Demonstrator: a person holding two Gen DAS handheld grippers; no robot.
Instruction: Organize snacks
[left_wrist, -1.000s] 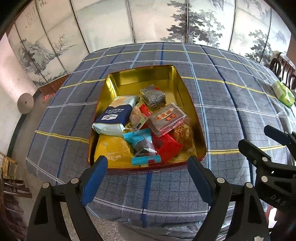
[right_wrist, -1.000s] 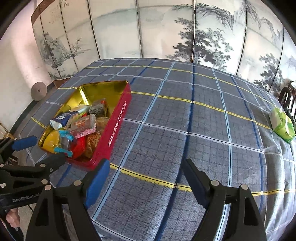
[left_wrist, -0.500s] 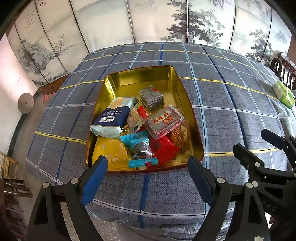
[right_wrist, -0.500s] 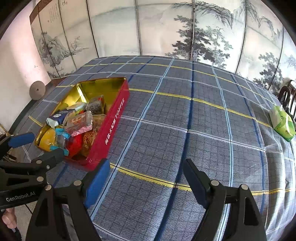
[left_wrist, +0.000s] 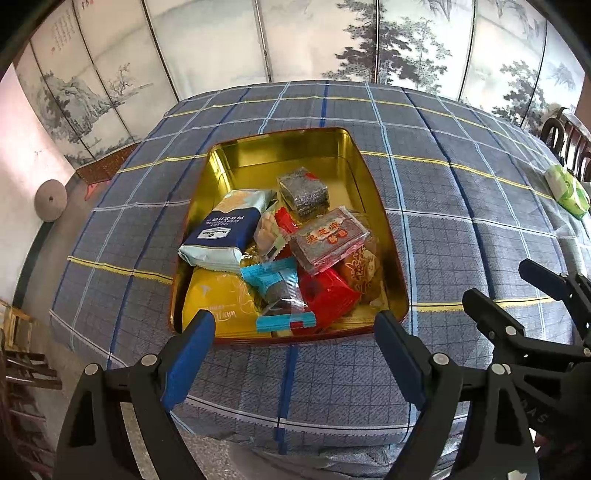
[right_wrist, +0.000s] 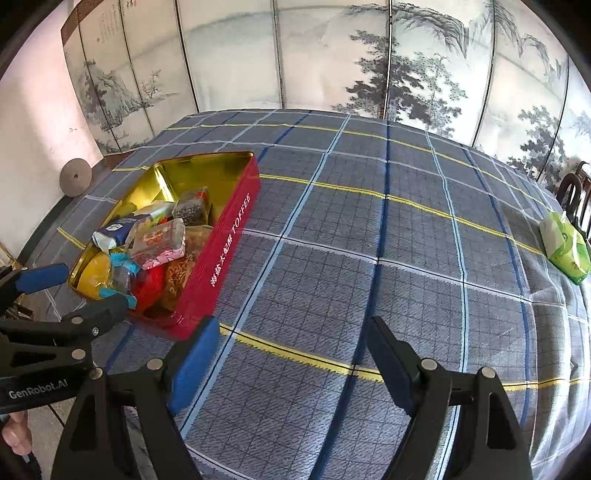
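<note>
Plaid tablecloth (right_wrist: 369, 236) holds snack tin (left_wrist: 373, 206); both tongs (left (left_wrist: 293, 326), right (right_wrist: 290, 330)) gape, holding nothing.

both tongs (left_wrist: 293, 339) (right_wrist: 291, 341) gape wide, seemingly empty.

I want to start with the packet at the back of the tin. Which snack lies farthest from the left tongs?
The dark speckled packet, lying alone on the tin's bare gold floor, beyond the piled snacks.

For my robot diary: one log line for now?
left gripper: open, before toffee tin | right gripper: open, over tablecloth | snacks: in tin
</note>
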